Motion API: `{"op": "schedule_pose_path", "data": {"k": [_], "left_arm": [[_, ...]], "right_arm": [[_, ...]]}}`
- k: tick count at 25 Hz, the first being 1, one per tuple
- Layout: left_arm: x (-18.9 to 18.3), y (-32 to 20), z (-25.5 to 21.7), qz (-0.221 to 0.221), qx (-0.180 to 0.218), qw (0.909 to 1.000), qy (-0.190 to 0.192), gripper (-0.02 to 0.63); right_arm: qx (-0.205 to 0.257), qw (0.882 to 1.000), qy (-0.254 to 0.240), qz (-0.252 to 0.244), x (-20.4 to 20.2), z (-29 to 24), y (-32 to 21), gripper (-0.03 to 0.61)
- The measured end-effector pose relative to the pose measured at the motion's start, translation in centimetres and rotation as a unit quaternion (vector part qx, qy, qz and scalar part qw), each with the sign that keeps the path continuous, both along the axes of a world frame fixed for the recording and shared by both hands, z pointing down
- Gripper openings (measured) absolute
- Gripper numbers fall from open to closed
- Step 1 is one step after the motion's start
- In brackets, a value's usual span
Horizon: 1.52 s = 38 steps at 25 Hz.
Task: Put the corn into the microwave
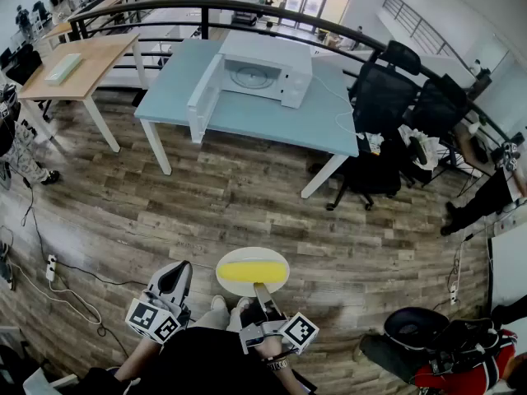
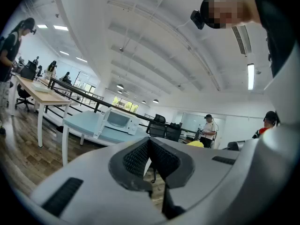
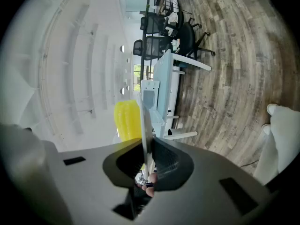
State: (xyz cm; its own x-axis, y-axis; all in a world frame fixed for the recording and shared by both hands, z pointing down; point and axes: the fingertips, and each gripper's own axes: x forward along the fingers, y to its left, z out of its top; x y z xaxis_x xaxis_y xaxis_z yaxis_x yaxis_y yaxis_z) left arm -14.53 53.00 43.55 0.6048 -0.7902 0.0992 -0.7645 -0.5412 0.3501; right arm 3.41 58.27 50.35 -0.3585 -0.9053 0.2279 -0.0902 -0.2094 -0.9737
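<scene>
1. Right gripper [image 1: 261, 293] is clamped on the rim of the plate [image 1: 233, 287]; the corn [image 1: 252, 271] lies on the plate.
2. Left gripper [image 1: 174, 279], at the plate's 9 o'clock, is closed and empty.
3. Microwave [image 1: 265, 70], door open, is at 12 o'clock.

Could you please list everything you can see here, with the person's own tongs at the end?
corn: one, yellow, lying on the plate.
plate: one, whitish, held by its rim above the wooden floor.
microwave: one, white, door open, on the blue table.
blue table: one, light blue, ahead of the person.
wooden table: one, light brown, far left.
office chairs: several, black, right of the blue table.
power strip: one, white, on the floor at left.
left tongs: grey, jaws together, nothing between them.
right tongs: grey, closed on the plate's rim.
</scene>
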Motion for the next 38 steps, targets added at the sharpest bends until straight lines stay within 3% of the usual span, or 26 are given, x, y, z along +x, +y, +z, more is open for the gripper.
{"op": "schedule_pose_path", "data": {"k": [8,17,23,32,38], "left_arm": [[0.3,1.9,1.0,0.005,-0.016,0.9997,0.019,0.003],[0.9,1.9,-0.3,0.035,0.018,0.9992,0.008,0.003],[0.2,2.0,-0.1,0.023,0.007,0.9996,0.015,0.003],[1.6,-0.5,-0.7,0.048,0.026,0.9984,0.016,0.003],[1.4,-2.5,-1.1,0.038,0.029,0.9988,0.009,0.003]], "right_arm": [[0.006,1.000,0.008,-0.017,-1.8,0.4,-0.2,0.034],[0.007,1.000,0.015,-0.014,-2.4,0.2,0.2,0.034],[0.010,1.000,0.000,0.000,-2.5,0.1,-0.3,0.035],[0.017,1.000,0.011,0.008,-2.1,-0.1,-2.0,0.035],[0.018,1.000,0.009,0.016,-1.6,0.3,-4.5,0.035]]}}
